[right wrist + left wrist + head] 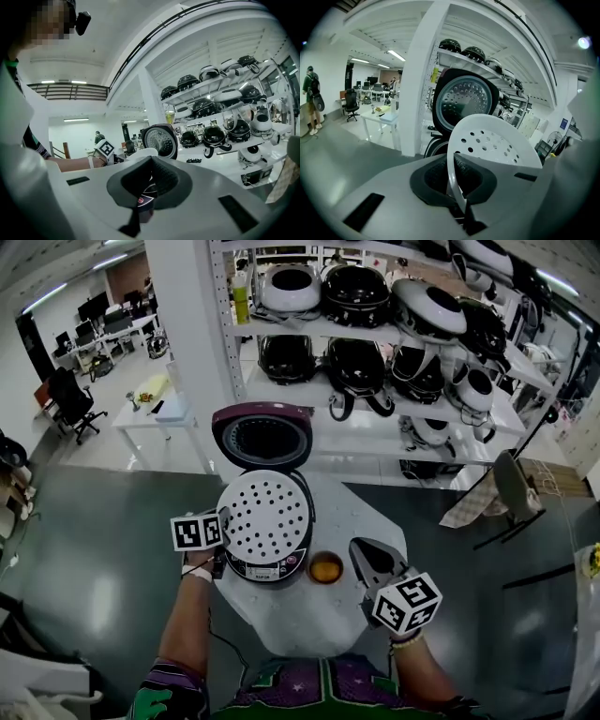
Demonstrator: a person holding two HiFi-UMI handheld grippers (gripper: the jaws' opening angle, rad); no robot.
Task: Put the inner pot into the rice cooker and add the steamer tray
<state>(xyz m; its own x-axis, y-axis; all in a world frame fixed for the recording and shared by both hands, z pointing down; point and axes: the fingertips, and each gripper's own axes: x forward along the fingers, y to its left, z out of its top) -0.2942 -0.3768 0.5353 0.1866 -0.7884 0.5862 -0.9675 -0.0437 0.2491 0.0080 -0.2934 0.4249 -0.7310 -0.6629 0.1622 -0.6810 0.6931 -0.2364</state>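
We see the rice cooker (265, 563) on the round white counter (309, 624), its lid (262, 434) raised upright behind it. The white perforated steamer tray (267, 517) lies over the cooker's mouth. We cannot tell whether it is fully seated. The left hand-held gripper (221, 547) is clamped on the tray's rim at its left edge. In the left gripper view the rim runs right between the closed jaws. The right hand-held gripper (362, 551) hangs over the counter just right of the cooker, its jaws closed together with nothing between them. A small orange cup (325, 568) stands between the cooker and that gripper. Behind the counter, shelves (375, 418) carry more cookers.
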